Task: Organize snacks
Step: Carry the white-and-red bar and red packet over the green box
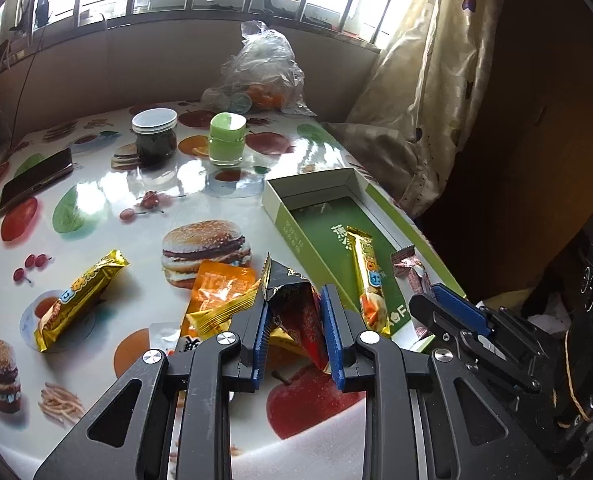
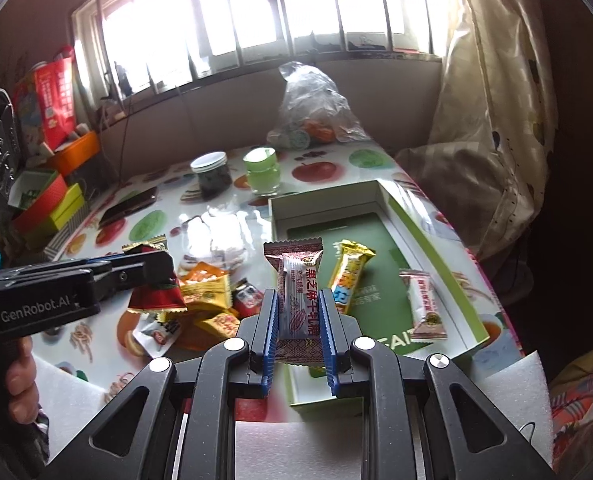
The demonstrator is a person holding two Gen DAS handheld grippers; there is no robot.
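Observation:
My left gripper is shut on a red and black snack packet, held above a pile of loose snacks on the table. It also shows at the left of the right wrist view. My right gripper is shut on a brown sesame candy bar, held over the near end of the open green box. The box holds a gold wafer bar and a small pink candy packet. Another gold bar lies on the table at the left.
A dark jar, a green jar, a phone and a plastic bag of fruit stand further back on the table. A curtain hangs at the right. Boxes are stacked at the far left.

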